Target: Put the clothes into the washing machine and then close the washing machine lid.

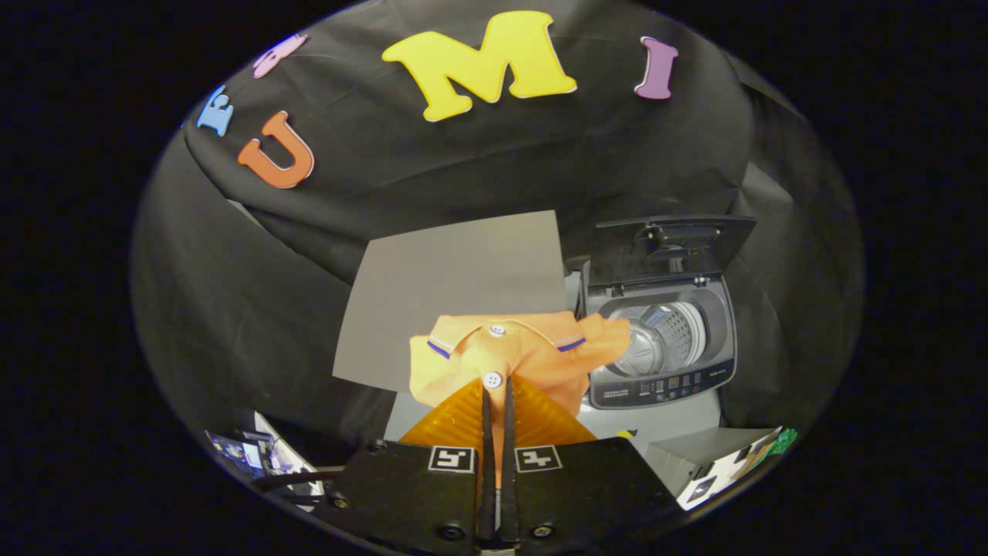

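hand-held gripper (498,401) pinching orange shirt (532,359) | washing machine (664,347) just beyond, lid (671,247) up | panel text unreadable

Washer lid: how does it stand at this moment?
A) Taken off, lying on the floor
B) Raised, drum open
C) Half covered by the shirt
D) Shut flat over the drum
B: the lid stands raised behind the washer, whose drum is open, while the gripper is shut on the orange shirt beside it.
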### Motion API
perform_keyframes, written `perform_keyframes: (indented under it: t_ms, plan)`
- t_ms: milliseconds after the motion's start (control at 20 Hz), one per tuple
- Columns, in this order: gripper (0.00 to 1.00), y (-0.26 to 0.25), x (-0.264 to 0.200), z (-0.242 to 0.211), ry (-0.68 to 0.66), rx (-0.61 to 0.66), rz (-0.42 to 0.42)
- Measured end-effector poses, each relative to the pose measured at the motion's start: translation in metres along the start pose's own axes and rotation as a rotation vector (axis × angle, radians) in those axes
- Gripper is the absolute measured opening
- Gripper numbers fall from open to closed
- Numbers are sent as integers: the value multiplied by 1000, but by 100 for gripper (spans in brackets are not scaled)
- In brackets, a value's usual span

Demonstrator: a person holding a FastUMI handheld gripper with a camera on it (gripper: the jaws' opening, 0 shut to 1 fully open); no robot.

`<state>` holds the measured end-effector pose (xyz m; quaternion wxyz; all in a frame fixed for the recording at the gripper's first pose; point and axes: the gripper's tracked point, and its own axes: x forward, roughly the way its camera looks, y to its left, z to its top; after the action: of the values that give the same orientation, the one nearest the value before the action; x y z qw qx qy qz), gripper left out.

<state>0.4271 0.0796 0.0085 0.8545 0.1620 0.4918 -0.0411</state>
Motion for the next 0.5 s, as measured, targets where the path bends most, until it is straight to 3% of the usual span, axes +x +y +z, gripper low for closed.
perform_keyframes:
  t_ms: [500]
  plan:
    - [6, -76, -8, 28, -38, 23, 31]
